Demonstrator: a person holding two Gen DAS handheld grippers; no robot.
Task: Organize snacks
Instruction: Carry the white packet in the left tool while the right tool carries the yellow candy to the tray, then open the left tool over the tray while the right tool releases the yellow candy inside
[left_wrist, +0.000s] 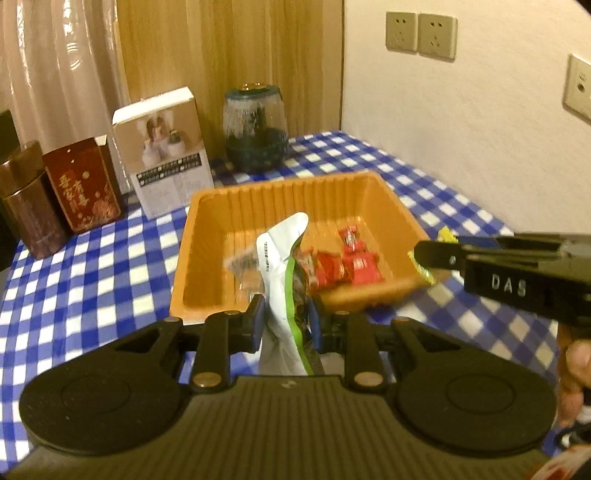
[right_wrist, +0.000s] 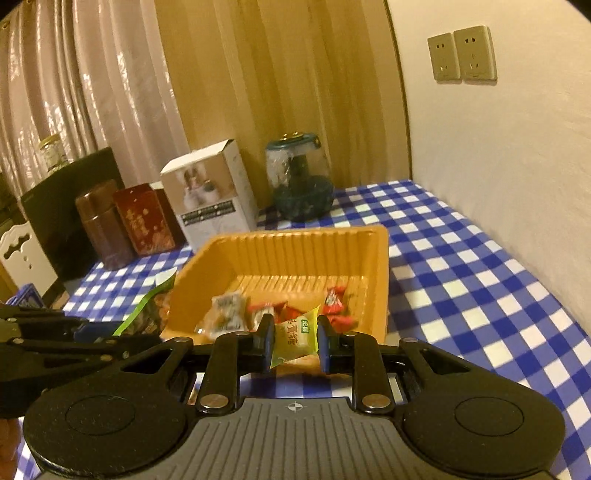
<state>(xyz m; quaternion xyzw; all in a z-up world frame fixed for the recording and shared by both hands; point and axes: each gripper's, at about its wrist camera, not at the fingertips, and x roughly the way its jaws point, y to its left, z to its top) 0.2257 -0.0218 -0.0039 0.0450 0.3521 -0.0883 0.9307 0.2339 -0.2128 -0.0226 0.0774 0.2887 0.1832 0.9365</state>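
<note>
An orange plastic tray (left_wrist: 229, 221) (right_wrist: 295, 251) sits on the blue checked tablecloth and holds several red-wrapped candies (left_wrist: 347, 266) (right_wrist: 334, 302) and a clear-wrapped snack (left_wrist: 242, 264) (right_wrist: 227, 312). My left gripper (left_wrist: 284, 321) is shut on a white and green snack bag (left_wrist: 284, 280) at the tray's near edge; the bag also shows in the right wrist view (right_wrist: 147, 306). My right gripper (right_wrist: 293, 341) is shut on a yellow-green candy (right_wrist: 295, 338) at the tray's near rim; in the left wrist view it (left_wrist: 424, 258) comes in from the right with the yellow candy (left_wrist: 445, 236).
At the back stand a white box (left_wrist: 166, 155) (right_wrist: 210, 192), a red tin (left_wrist: 85, 184) (right_wrist: 144, 221), a brown canister (left_wrist: 29, 210) (right_wrist: 103, 225) and a glass jar (left_wrist: 255, 129) (right_wrist: 301, 177). A wall with sockets (left_wrist: 421, 35) runs along the right.
</note>
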